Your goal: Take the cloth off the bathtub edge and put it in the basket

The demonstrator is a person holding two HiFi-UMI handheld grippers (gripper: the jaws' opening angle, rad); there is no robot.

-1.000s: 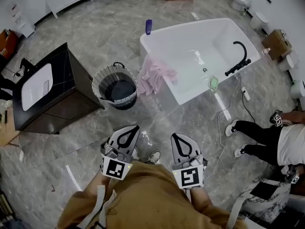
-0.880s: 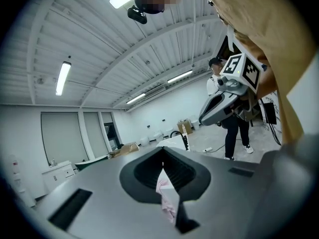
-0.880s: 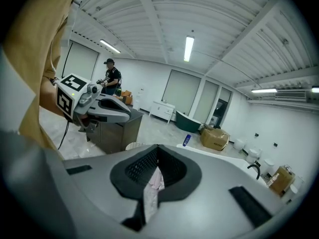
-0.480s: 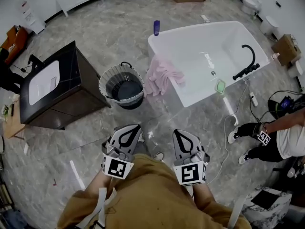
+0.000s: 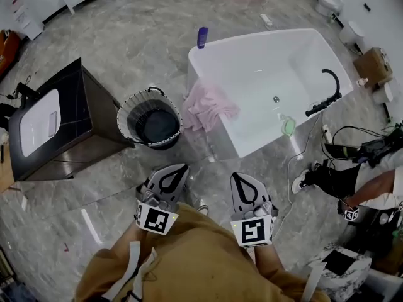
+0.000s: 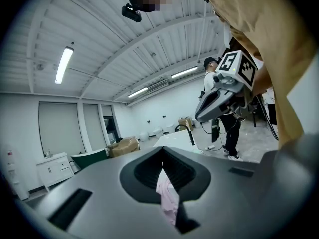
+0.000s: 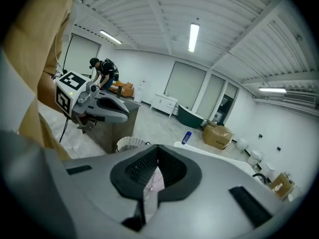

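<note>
1. pink cloth (image 5: pixel 208 107) hangs bunched over the near rim of the white tub (image 5: pixel 264 61). it lies ahead of both grippers and well apart from them, with part of it falling down the tub's outer wall.
2. we hold the left gripper (image 5: pixel 183 167) low in front of us, jaws closed tip to tip and gripping nothing. in the left gripper view the cloth only shows far off, through the opening behind the tips.
3. the right gripper (image 5: pixel 235 175) sits just beside the left. its jaws are pressed together too, and empty. the right gripper view has the cloth straight beyond the tips.
4. the basket (image 5: pixel 128 103) is round, with a pale mesh rim and a dark inside. it stands on the floor (image 5: pixel 126 36) ahead of the left gripper, just left of the cloth and near the tub's corner.
5. a dark cabinet (image 5: pixel 79 99) with a white basin in its top stands ahead and to the left of the left gripper, past the basket.
6. a blue bottle (image 5: pixel 202 36) stands upright at the tub's far corner, beyond the cloth.
7. a black tap (image 5: pixel 322 104) and a green dish (image 5: pixel 288 126) sit on the tub's side, ahead and to the right of the right gripper.
8. another person (image 5: pixel 340 178) stands on the grey marble floor to the right of the right gripper, well apart from it.
</note>
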